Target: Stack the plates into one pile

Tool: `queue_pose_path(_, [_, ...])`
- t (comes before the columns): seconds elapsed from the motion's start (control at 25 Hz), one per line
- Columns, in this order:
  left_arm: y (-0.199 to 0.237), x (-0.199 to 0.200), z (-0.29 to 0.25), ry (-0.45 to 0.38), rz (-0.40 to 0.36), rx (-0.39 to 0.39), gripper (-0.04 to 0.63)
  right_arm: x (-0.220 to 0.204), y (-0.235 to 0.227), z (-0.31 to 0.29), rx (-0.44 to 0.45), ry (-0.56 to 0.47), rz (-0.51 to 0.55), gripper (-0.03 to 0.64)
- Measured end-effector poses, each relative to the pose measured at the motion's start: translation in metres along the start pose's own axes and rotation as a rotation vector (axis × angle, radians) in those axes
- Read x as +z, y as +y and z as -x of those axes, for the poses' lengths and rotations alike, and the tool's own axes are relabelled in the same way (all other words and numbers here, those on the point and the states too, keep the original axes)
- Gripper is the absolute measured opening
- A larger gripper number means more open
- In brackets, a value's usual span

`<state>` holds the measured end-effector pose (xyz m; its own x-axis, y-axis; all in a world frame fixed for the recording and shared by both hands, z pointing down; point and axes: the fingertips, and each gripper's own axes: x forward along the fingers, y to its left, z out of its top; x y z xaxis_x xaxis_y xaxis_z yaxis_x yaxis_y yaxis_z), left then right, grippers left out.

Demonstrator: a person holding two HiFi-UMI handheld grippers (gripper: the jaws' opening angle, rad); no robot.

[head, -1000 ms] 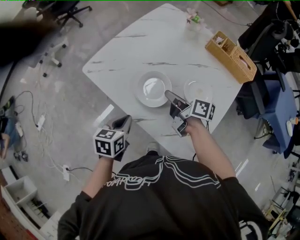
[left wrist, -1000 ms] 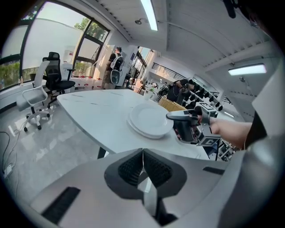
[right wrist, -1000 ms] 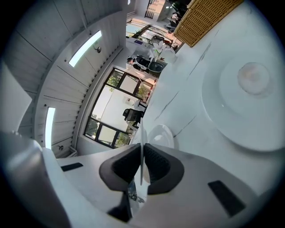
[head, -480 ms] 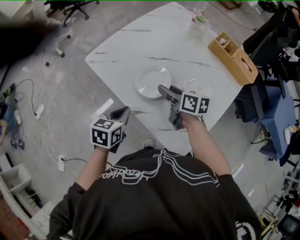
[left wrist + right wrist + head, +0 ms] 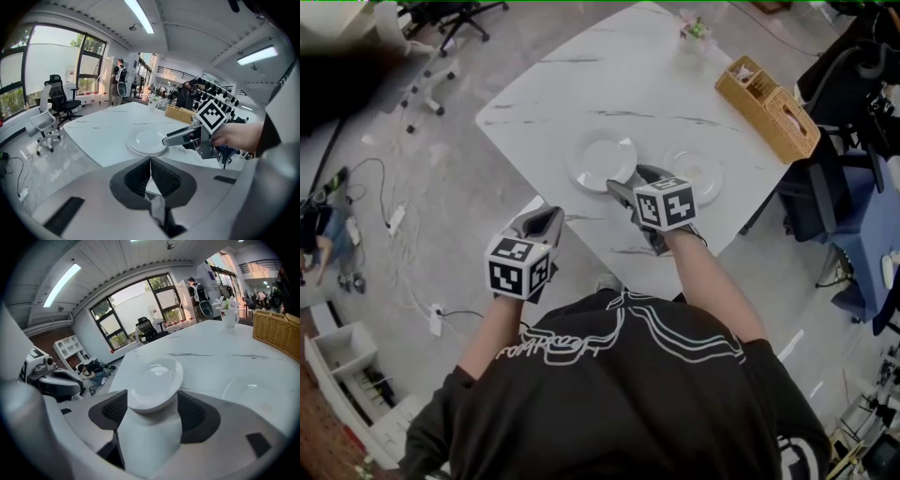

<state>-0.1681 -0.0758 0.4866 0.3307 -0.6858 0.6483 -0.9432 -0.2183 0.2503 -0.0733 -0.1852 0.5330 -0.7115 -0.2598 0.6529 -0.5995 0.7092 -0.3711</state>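
The white marble-veined surface (image 5: 581, 84) has rounded corners; its near edge is cut off behind the person's arms in the head view. A woven wicker basket (image 5: 767, 105), rectangular with compartments, stands at the surface's 2 o'clock edge, its long axis running from 10 to 4 o'clock.

The white plate (image 5: 600, 157) lies flat and face up near the middle of the surface. It is round, glossy and shallow, so it has no long axis. At 3 o'clock from it, apart from it, lies the clear plate (image 5: 698, 173), also flat. It shows only as a faint glassy outline, and the marker cube hides its near-left rim.

The right gripper (image 5: 630, 180) points toward 11 o'clock at the white plate's near rim. Its jaws have just been opening and stand wide apart, with that rim (image 5: 154, 380) between the ribbed dark pads, which do not press on it. The left gripper (image 5: 546, 221) hangs off the surface's near-left edge at 7 o'clock from the white plate, its jaws together (image 5: 150, 171) with nothing between them.

A small white cup (image 5: 694, 36) with greenery stands at the far 12 o'clock edge, too small to make out further.
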Motion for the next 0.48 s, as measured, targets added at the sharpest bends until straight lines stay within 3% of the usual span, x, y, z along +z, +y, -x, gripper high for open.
queue_pose_path(0.24, [-0.018, 0.012, 0.0, -0.024, 0.02, -0.003, 0.025, 0.007, 0.004, 0.017, 0.015, 0.023, 0.08, 0.334])
queue_pose_path(0.48, [-0.046, 0.027, -0.014, -0.035, 0.0, -0.049, 0.023, 0.015, -0.012, 0.064, 0.032, -0.03, 0.032, 0.333])
